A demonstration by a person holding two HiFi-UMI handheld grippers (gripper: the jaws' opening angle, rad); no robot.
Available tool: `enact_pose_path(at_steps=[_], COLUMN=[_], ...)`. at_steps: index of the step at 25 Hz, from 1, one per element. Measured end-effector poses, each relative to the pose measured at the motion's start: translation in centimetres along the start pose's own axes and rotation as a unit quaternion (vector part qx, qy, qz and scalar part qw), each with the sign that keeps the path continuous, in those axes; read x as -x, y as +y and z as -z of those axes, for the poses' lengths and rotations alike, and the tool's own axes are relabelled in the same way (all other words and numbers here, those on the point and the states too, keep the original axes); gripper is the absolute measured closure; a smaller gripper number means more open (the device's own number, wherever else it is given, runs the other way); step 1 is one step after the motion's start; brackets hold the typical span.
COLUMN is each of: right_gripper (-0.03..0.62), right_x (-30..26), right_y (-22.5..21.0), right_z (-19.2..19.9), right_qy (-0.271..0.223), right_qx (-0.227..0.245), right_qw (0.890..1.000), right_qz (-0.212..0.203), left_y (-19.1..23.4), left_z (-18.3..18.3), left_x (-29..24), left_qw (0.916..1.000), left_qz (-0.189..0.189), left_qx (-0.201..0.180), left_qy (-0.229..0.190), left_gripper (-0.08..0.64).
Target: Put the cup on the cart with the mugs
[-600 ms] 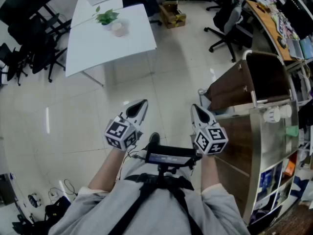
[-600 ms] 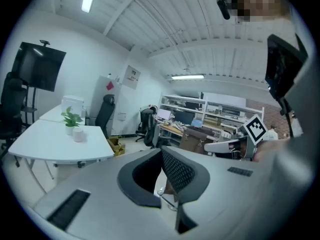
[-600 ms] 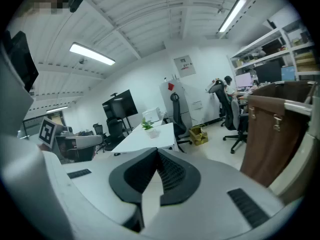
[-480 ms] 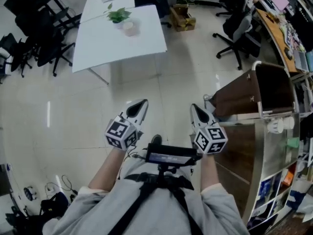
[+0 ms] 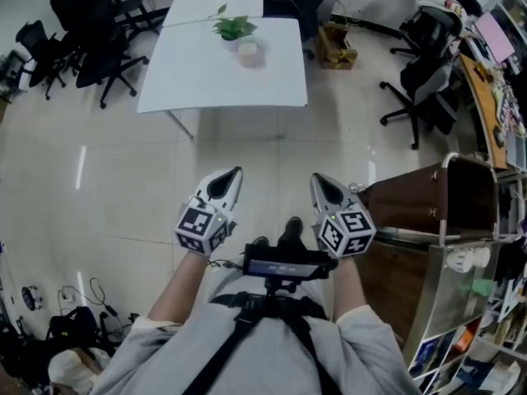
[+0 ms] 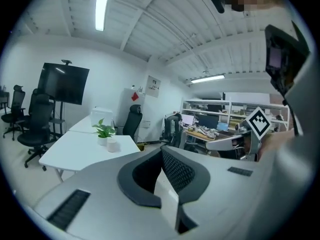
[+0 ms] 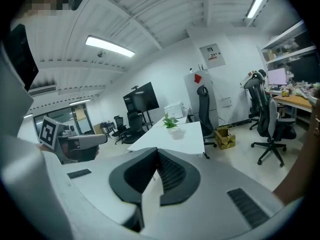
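Note:
A pale cup (image 5: 247, 53) stands on the white table (image 5: 198, 81) beside a small potted plant (image 5: 233, 26), well ahead of both grippers. The left gripper view shows the cup (image 6: 112, 145) far off, as does the right gripper view, cup (image 7: 177, 132). My left gripper (image 5: 229, 179) and right gripper (image 5: 322, 186) hang side by side over the floor, both shut and holding nothing. The cart (image 5: 449, 220) with a white mug (image 5: 461, 259) is at the right, just beside my right gripper.
Black office chairs (image 5: 82, 39) stand left of the table, more chairs (image 5: 424, 81) at the right. A cardboard box (image 5: 338, 44) lies behind the table. Desks with clutter (image 5: 502, 89) line the right wall. Cables (image 5: 74, 303) lie on the floor at lower left.
The table with the cup has shifted right and nearer in the head view, and the cart has slid toward the lower right. Both grippers keep their pose, still shut.

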State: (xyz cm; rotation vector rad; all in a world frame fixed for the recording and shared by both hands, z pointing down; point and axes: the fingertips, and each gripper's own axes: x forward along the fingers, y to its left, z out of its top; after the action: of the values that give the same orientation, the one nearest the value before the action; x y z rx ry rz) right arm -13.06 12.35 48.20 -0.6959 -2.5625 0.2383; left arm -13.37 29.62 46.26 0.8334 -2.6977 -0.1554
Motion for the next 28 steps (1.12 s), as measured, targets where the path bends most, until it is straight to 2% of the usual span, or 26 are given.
enact_pose_path(at_steps=[4,8,14,20,28], right_gripper=[0.586,0.586,0.586,0.586,0.586], right_x=[-3.0,-6.0,-10.6,-13.6,-18.9], right_y=[-2.8,-5.3,-10.0,-10.7,-9.4], right_z=[-2.0,-3.8,-7.5,-9.0,-10.0], right_qy=[0.008,0.025,0.022,0.026,0.035], right_qx=[0.010,0.019,0.024,0.031,0.029], right_qw=[1.000,0.998,0.996,0.993,0.992], right_qz=[-0.021,-0.054,-0.081,-0.114,-0.121], left_y=[1.3,2.6,3.4,4.6,8.7], left_z=[-0.6,-1.8,-4.7,-5.8,-6.9], left_x=[-3.1,-6.3,-12.6,-14.2,-14.9], left_qw=[0.9996,0.9976,0.9957,0.9934,0.9917], left_qz=[-0.026,-0.062,-0.088,-0.113,-0.127], left_qx=[0.007,0.032,0.028,0.021,0.023], left_qy=[0.005,-0.001,-0.006,-0.002,-0.005], left_gripper=[0.563,0.563,0.563,0.563,0.563])
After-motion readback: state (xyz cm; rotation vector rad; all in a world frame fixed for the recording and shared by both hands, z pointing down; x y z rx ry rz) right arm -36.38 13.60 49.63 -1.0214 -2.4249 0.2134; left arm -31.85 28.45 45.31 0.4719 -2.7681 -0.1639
